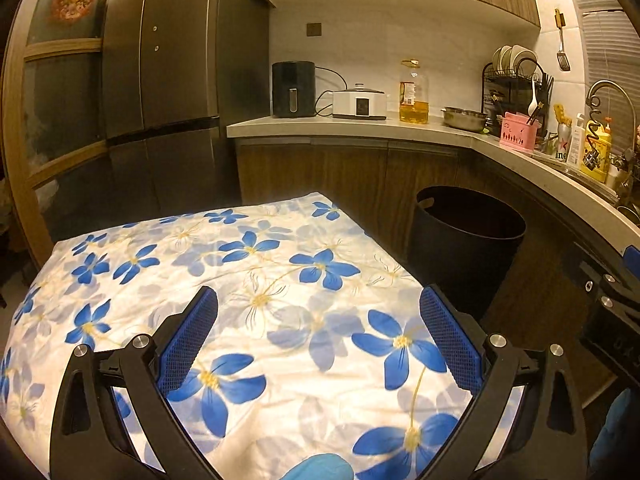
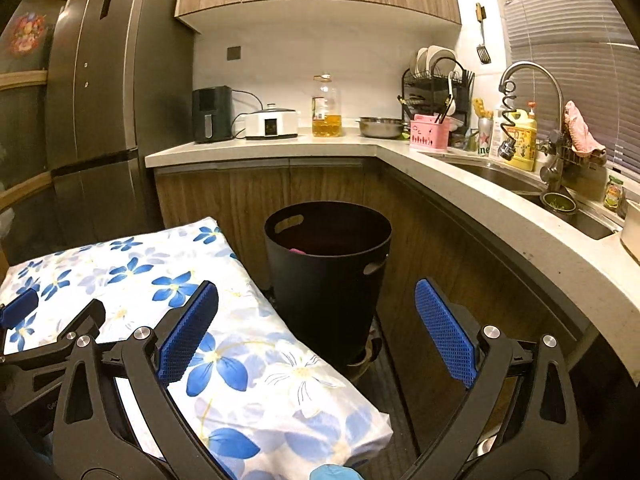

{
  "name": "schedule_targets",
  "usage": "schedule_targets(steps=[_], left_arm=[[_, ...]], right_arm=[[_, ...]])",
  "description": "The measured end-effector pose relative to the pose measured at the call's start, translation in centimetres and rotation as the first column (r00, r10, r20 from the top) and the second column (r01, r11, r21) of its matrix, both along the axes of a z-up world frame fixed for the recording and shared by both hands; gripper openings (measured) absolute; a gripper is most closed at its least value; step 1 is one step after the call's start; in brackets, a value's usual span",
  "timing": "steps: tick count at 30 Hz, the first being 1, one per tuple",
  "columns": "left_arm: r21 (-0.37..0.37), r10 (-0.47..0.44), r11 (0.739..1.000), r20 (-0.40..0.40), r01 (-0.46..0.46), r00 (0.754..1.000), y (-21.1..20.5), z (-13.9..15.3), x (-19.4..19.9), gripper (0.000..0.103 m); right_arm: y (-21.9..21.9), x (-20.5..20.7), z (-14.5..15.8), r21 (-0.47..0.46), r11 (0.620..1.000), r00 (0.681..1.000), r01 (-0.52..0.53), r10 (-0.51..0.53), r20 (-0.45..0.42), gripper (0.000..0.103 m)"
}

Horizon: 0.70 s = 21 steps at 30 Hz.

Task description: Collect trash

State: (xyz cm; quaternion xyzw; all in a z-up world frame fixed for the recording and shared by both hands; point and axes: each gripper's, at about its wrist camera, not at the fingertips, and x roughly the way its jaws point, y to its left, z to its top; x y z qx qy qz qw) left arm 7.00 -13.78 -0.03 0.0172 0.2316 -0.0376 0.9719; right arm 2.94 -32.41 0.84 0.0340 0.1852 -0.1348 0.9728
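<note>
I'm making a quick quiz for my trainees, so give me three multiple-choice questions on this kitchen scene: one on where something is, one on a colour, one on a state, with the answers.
1. Where does the black bin stand?
A. on the counter
B. on the floor beside the flowered table, in front of the lower cabinets
C. inside the sink

2. What colour is the utensil holder on the counter?
A. pink
B. green
C. black

3. How do the left gripper and right gripper stand?
A. both shut on trash
B. only the left holds something
C. both open, with nothing between the pads

Answers: 1 B, the bin sits low at the cloth's edge, below the countertop. 2 A, the holder beside the dish rack is pink. 3 C, each wrist view shows blue pads spread wide with only cloth or floor behind.
</note>
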Motion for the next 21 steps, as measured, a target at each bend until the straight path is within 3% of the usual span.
schedule_targets(steps=[21], left_arm=[[0.0, -0.03, 1.0, 0.017, 0.03, 0.999, -0.2, 0.2, -1.9, 0.096]], right_arm=[[0.5, -1.5, 0.7, -0.001, 1.0, 1.0, 0.002, -0.002, 0.015, 0.097]])
